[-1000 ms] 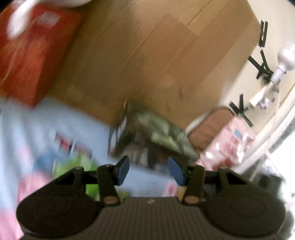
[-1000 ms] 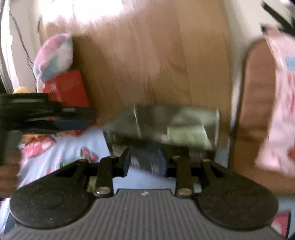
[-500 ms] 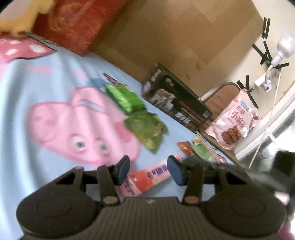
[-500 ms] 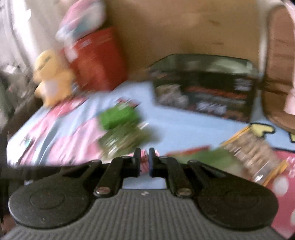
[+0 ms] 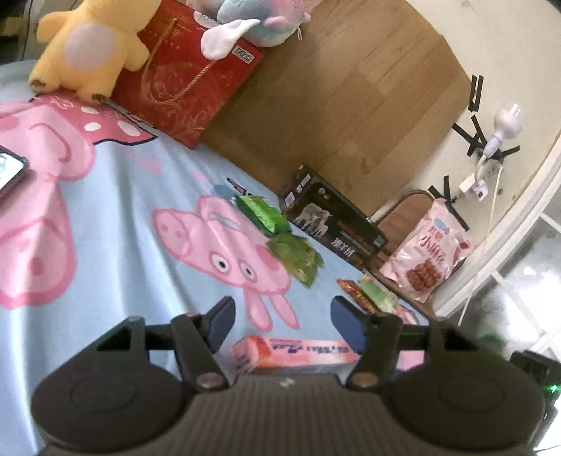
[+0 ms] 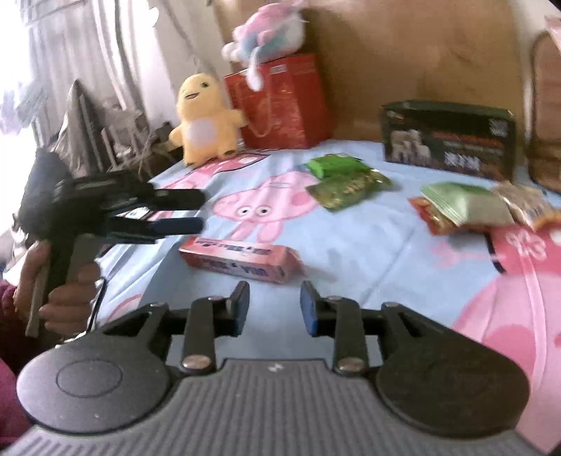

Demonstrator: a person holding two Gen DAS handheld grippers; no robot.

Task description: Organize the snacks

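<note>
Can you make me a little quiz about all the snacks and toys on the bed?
1. True or false: the long pink snack box is gripped by the right gripper.
2. What sits on top of the tall red gift box?
A. the yellow plush chick
B. the pink, white and blue plush toy
C. the dark green carton
3. Fill in: both grippers' jaws, which have just been opening, hold ____.

Key
1. False. The box lies on the blue cartoon-pig bedsheet, ahead of its open jaws.
2. B.
3. Nothing. The left gripper is empty too.
</note>
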